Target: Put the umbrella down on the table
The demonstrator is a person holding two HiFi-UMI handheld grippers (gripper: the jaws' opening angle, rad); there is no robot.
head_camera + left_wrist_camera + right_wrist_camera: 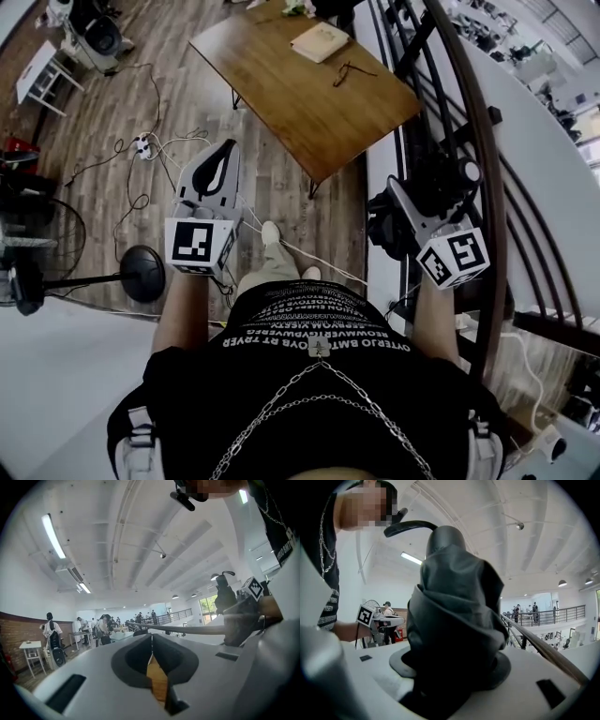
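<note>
The right gripper [405, 208] is clamped on the folded dark umbrella [454, 616], and the fabric fills the whole space between its jaws. The left gripper [217, 167] carries nothing and its jaws are pressed together. Further ahead stands the wooden table [281, 103], well apart from both grippers, with a notebook [320, 41] and glasses [351, 71] on its far part. I think it is best to bring the umbrella over the bare near part, lower it until it lies flat, and only then loosen the jaws.
</note>
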